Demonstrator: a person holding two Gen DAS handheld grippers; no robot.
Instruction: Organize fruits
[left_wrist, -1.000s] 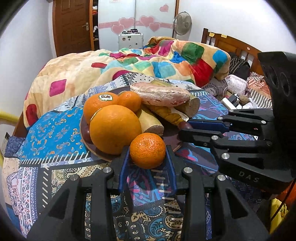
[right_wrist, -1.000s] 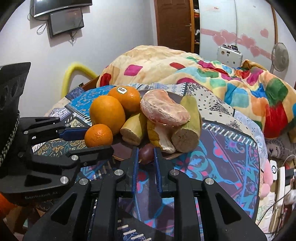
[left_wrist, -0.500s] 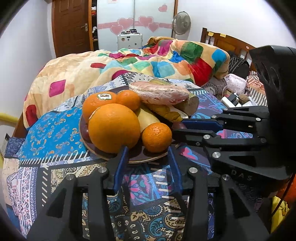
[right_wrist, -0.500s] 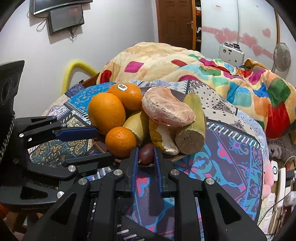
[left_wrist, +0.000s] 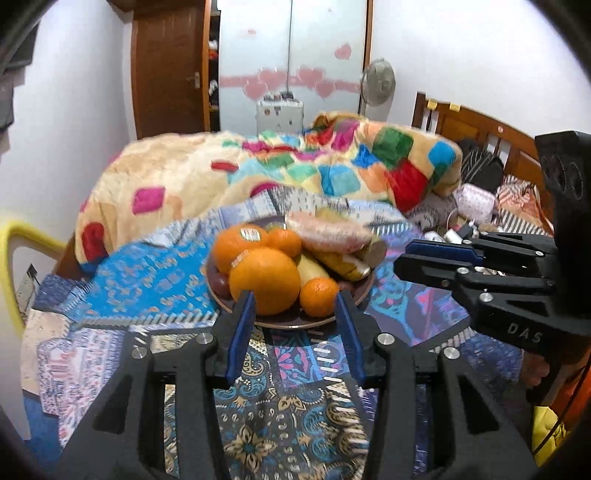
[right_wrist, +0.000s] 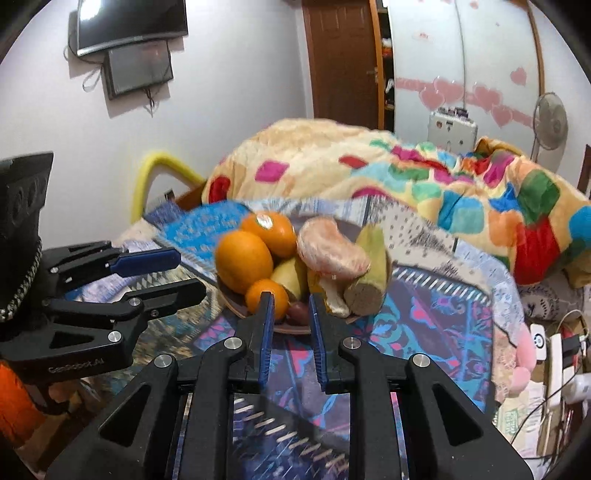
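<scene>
I am working in a home bedroom. A bed with a wooden headboard fills the middle, heaped with a cream quilt of bright coloured squares over a patterned patchwork sheet. Behind it stand a brown wooden door and a white wardrobe decorated with pink hearts. A pedestal fan stands beside it, and a television hangs on the wall.
</scene>
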